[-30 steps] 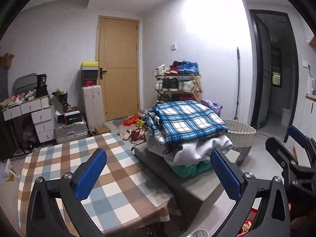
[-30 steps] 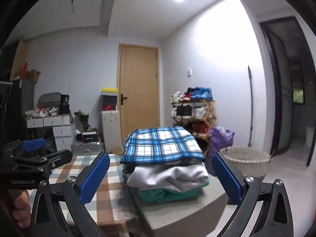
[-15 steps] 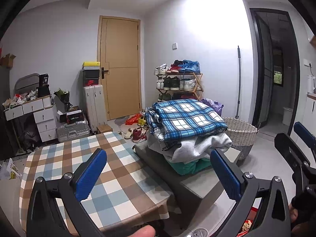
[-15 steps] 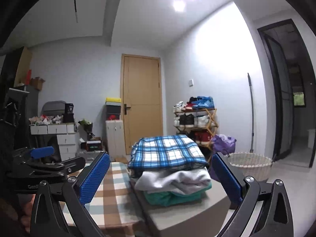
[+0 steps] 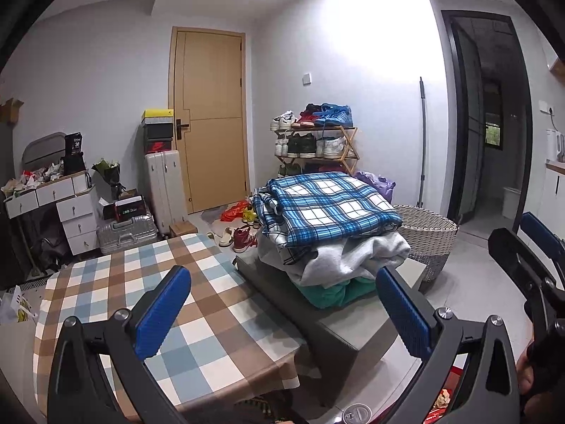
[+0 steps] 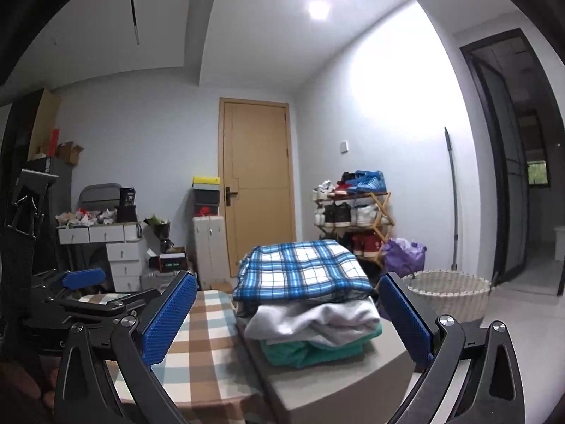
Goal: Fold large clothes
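A stack of folded clothes rests on a grey bench [image 5: 339,325]: a blue plaid garment [image 5: 328,206] on top, a grey sweatshirt [image 5: 349,256] under it, a green piece [image 5: 332,293] at the bottom. The same blue plaid garment [image 6: 303,270], grey sweatshirt [image 6: 314,319] and green piece [image 6: 310,351] show in the right wrist view. My left gripper [image 5: 282,312] is open and empty, held short of the stack above a checked tablecloth [image 5: 116,282]. My right gripper [image 6: 287,319] is open and empty too, level with the stack and short of it.
A woven basket [image 5: 425,238] stands right of the bench. A shoe rack [image 5: 316,141], a door [image 5: 212,116], suitcases [image 5: 162,190] and white drawers [image 5: 70,205] line the far wall. Loose shoes [image 5: 240,235] lie on the floor. A dark doorway [image 5: 491,123] opens at right.
Both grippers have risen and tilted up a little, so the stack sits lower in each view and more ceiling shows on the right. Both stay open and empty.
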A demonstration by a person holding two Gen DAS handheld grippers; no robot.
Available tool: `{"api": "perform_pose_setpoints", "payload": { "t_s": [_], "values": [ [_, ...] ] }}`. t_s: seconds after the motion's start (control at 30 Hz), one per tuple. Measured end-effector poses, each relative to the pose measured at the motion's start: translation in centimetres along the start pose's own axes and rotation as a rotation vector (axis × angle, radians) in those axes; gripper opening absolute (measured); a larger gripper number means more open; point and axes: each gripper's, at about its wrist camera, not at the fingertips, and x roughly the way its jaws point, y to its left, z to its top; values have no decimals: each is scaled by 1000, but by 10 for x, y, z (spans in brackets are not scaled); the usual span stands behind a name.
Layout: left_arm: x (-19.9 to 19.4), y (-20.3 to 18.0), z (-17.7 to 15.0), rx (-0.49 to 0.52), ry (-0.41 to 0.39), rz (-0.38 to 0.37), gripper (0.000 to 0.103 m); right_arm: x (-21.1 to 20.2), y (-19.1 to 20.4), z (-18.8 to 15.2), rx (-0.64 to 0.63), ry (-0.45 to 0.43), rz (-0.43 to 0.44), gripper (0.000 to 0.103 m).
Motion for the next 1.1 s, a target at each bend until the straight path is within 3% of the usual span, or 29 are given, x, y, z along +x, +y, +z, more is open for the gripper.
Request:
{"api": "perform_pose_setpoints", "payload": {
  "t_s": [1.1],
  "values": [
    [-5, -13, 4, 33, -6, 6, 102, 0, -2, 1, 25, 3, -1, 103]
  ]
}}
